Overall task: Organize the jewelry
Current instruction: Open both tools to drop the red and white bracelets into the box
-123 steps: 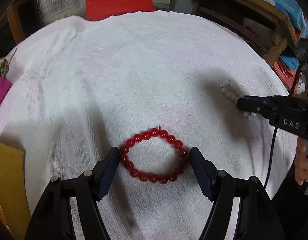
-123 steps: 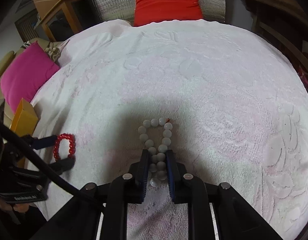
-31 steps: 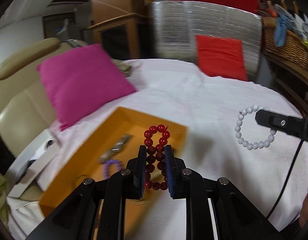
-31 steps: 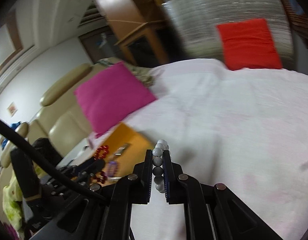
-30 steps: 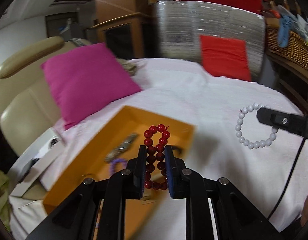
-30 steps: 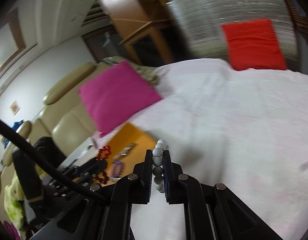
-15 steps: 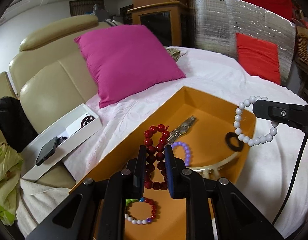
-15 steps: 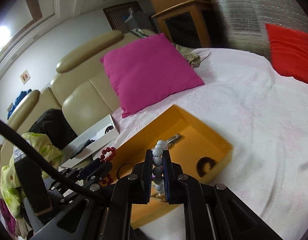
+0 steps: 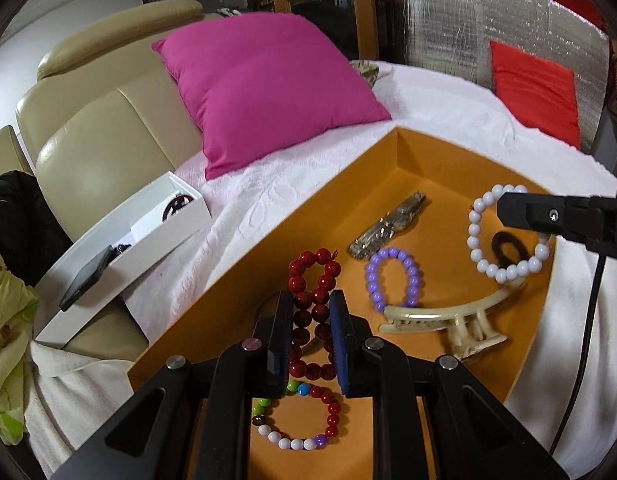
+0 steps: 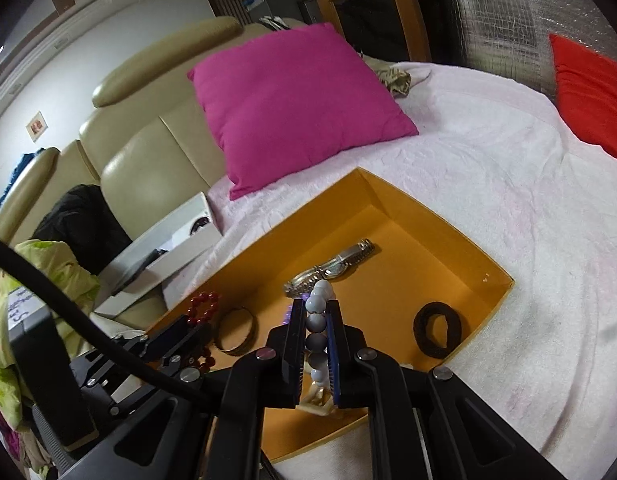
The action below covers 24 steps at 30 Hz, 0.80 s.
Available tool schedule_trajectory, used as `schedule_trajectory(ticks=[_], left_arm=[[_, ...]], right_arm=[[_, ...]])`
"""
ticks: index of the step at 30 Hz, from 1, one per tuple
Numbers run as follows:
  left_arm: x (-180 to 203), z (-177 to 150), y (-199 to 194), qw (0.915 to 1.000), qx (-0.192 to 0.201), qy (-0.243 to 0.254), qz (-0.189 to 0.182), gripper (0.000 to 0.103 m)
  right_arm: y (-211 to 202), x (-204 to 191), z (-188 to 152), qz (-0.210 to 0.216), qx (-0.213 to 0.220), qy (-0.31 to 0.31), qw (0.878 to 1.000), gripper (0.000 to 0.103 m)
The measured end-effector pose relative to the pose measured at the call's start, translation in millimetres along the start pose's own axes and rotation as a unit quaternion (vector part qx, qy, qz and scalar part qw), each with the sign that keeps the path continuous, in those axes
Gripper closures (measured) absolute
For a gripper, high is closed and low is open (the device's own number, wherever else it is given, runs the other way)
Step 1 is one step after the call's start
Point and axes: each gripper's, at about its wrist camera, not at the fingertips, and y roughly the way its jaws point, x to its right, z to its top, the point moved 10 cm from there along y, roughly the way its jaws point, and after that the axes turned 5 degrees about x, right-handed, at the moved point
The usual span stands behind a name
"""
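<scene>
My left gripper (image 9: 311, 304) is shut on a dark red bead bracelet (image 9: 313, 280), squeezed into a figure eight, above the near left part of the orange box (image 9: 308, 208). My right gripper (image 10: 314, 312) is shut on a white bead bracelet (image 10: 318, 312); in the left wrist view the white bracelet (image 9: 504, 240) hangs as a loop from that gripper (image 9: 504, 210) above the box's right side. In the box lie a silver watch (image 9: 388, 228), a purple bracelet (image 9: 392, 278), a cream hair claw (image 9: 452, 316), a black hair tie (image 10: 438, 328), a bangle (image 10: 236, 330) and a mixed-colour bracelet (image 9: 300, 420).
The box sits on a white-pink towel (image 10: 508, 184) spread over a bed. A magenta pillow (image 9: 268, 88) lies behind it, a red cushion (image 9: 536, 88) far right. A beige leather sofa (image 9: 92, 128) stands left, with a white box (image 9: 120, 236) and a black phone (image 9: 86, 276).
Both grippers have moved left and down from over the towel to above the orange box, each still gripping its bracelet. The box now fills the lower part of both views.
</scene>
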Motion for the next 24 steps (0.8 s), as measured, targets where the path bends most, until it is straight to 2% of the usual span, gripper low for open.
schedule_trajectory(ticks=[6, 21, 22, 23, 24], left_arm=[[6.3, -17.3, 18.7, 0.9993, -0.035, 0.011, 0.001, 0.084], [16.5, -34.0, 37.3, 0.9964, -0.076, 0.037, 0.008, 0.084], [17.3, -33.5, 37.1, 0.9963, -0.077, 0.039, 0.007, 0.082], [17.6, -32.6, 37.2, 0.9961, -0.078, 0.04, 0.006, 0.072], [18.2, -31.6, 35.7, 0.9961, -0.078, 0.04, 0.007, 0.065]], right_arm=[[23.2, 16.3, -8.3, -0.018, -0.035, 0.007, 0.999, 0.093], [49.3, 35.4, -13.0, -0.041, -0.062, 0.019, 0.997, 0.092], [50.5, 38.0, -13.3, -0.042, -0.067, 0.024, 0.997, 0.092], [51.9, 41.7, -13.7, -0.047, -0.073, 0.031, 0.996, 0.09], [52.4, 44.4, -13.9, -0.05, -0.078, 0.035, 0.995, 0.081]])
